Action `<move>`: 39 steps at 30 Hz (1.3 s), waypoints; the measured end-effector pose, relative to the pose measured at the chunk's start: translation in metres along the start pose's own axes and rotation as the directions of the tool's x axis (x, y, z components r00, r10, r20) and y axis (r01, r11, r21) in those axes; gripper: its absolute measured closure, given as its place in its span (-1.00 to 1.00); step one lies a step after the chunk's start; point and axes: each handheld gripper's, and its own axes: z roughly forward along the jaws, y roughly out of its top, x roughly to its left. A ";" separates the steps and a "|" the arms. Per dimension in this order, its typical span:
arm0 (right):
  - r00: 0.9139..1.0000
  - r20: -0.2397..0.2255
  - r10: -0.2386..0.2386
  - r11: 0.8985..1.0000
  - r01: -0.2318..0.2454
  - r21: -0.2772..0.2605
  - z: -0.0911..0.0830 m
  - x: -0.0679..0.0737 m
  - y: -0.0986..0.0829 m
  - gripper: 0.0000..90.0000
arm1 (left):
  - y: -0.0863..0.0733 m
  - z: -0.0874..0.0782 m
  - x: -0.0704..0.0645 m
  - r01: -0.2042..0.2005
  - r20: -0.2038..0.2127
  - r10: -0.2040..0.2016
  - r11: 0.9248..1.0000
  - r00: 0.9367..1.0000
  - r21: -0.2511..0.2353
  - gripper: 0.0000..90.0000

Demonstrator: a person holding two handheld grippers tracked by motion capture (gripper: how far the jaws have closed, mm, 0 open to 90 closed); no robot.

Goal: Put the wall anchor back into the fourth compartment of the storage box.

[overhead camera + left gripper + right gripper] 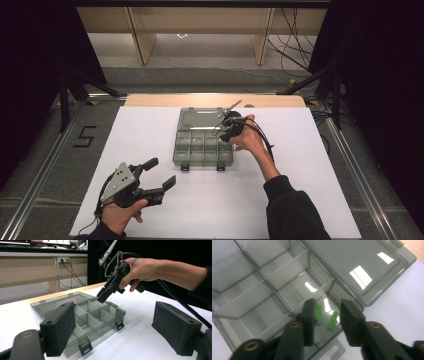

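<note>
A clear grey compartment box lies at the table's middle, its lid folded flat toward the far side. My right gripper hangs over the box's far right corner and points down into it. In the right gripper view it is open above a corner compartment holding two small green pieces, with nothing between the jaws. My left gripper hovers wide open at the front left, apart from the box. The left gripper view has the box and the right gripper ahead.
A white sheet covers the table, with a wooden strip along the far edge. Metal rails run down both sides. Cables lie on the floor beyond, and a "5" mark sits at the left.
</note>
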 end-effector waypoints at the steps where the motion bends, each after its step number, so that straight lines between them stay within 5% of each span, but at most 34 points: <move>1: 1.000 0.001 0.007 1.000 -0.007 -0.004 -0.001 0.000 0.000 0.28 | 0.000 0.000 0.000 0.002 -0.001 -0.002 1.000 1.000 0.001 -0.60; 5: 1.000 0.001 0.031 0.999 -0.031 -0.042 -0.011 0.000 -0.002 0.04 | 0.000 0.000 0.000 0.001 0.000 -0.001 1.000 1.000 0.003 -0.60; 14: 0.997 -0.037 0.068 0.990 -0.072 -0.123 -0.036 0.015 -0.019 -0.13 | -0.001 0.000 -0.001 0.002 -0.003 -0.002 1.000 1.000 0.005 -0.60; 17: 0.999 -0.023 0.033 0.987 -0.036 -0.157 -0.043 0.018 -0.025 -0.18 | -0.001 0.000 0.000 0.000 -0.003 0.000 1.000 1.000 0.005 -0.60; 27: 0.999 -0.048 0.019 0.973 -0.030 -0.227 -0.066 0.036 -0.041 -0.28 | -0.001 0.000 -0.001 0.004 -0.003 -0.004 1.000 1.000 0.007 -0.60; 39: 0.993 -0.119 0.025 0.939 -0.064 -0.338 -0.086 0.053 -0.059 -0.43 | -0.001 0.001 -0.001 0.003 0.007 -0.003 1.000 1.000 0.000 -0.60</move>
